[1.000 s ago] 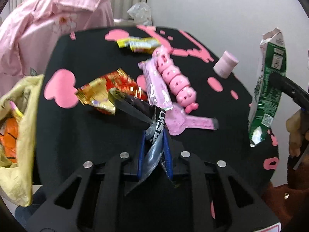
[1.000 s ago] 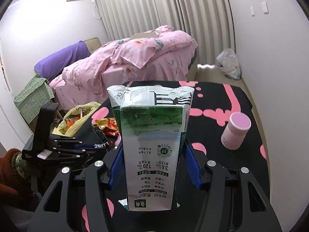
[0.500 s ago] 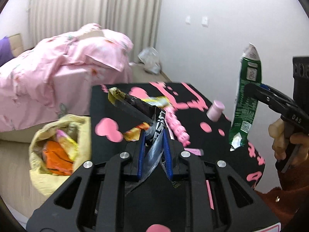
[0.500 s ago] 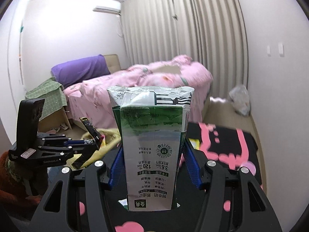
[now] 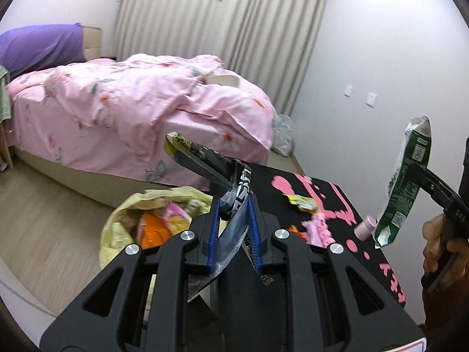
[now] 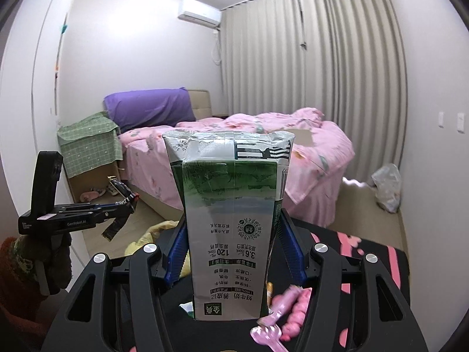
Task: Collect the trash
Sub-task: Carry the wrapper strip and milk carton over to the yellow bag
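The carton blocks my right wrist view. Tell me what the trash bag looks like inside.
Observer: The yellow trash bag is open on the floor beside the black table, with orange and pink wrappers inside.
Operator: Describe the left gripper's load.
Observer: The left gripper is shut on a dark wrapper with a yellow far end.
Operator: List what is on the table.
Observer: At least a yellow wrapper, a pink toy and a pink bottle.
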Demonstrator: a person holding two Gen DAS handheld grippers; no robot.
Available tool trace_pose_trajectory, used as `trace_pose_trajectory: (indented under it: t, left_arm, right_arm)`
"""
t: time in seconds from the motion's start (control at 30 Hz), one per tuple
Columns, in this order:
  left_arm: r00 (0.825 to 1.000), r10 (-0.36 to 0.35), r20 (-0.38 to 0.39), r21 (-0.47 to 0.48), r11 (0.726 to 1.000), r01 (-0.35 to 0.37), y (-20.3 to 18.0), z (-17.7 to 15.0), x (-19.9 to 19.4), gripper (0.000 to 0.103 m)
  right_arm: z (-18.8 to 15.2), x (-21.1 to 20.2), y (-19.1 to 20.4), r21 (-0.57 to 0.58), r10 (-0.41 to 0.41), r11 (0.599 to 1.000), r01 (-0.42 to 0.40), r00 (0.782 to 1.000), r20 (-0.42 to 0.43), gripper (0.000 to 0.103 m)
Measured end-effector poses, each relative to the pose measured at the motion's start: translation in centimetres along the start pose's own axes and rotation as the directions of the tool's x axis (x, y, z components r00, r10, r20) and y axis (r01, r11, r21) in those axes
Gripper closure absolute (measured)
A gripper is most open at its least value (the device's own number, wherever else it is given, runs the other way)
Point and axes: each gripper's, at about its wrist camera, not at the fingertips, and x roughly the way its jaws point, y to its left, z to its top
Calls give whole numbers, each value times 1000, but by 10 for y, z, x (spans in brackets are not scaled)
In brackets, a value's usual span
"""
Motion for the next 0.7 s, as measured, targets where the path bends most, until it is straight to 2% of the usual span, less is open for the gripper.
trace_pose_trajectory:
  t: [0.23,0.4,0.5,0.63,0.7]
  left_arm:
    - [1000,22,12,-106,994,-20,47,-4,2,86]
    - [1000,7,12,-118,993,-6,63,-13,6,86]
    - [1000,5,-15,-131,991,-7,72,-22,21,86]
    - [998,-18,-61,-154,988,8,79,-34,51,86]
    - [997,-4,-77,-145,989,-7,82,-39,71,86]
  right_arm:
    - [10,33,16,-5,65,998,-66,997,-29,49]
    - [16,69,21,19,127,992,-126,990,-60,49]
    - [13,94,25,21,159,987,-158,984,-80,49]
    - [7,151,31,61,236,971,-230,965,-115,49]
    - [6,177,33,84,267,962,-258,955,-130,49]
